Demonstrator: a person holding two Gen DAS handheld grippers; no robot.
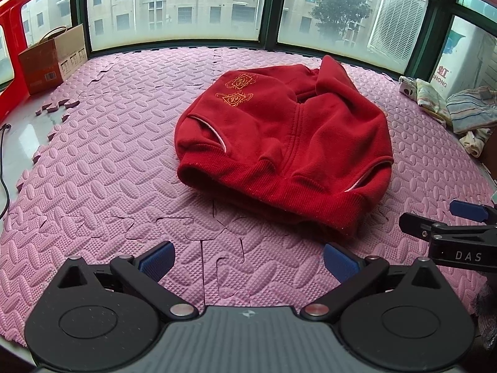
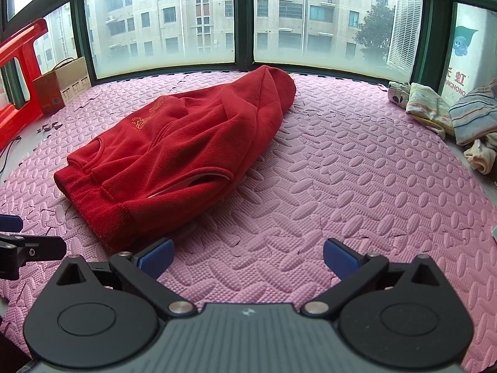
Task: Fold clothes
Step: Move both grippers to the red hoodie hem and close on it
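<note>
A red fleece hoodie [image 1: 279, 136] with gold embroidery lies on the pink foam mat [image 1: 124, 161], sleeves tucked in, ribbed hem toward me and hood at the far side. It also shows in the right wrist view [image 2: 174, 152], left of centre. My left gripper [image 1: 248, 261] is open and empty, hovering over the mat just short of the hem. My right gripper [image 2: 248, 259] is open and empty, to the right of the hoodie's hem corner. The right gripper also shows at the right edge of the left wrist view [image 1: 447, 223].
A cardboard box [image 1: 52, 59] and a red plastic stool [image 1: 12, 46] stand at the far left. A pile of other clothes [image 1: 450, 105] lies at the far right. Windows run along the back. Loose mat pieces [image 1: 59, 107] and a black cable [image 1: 3, 168] lie at the left.
</note>
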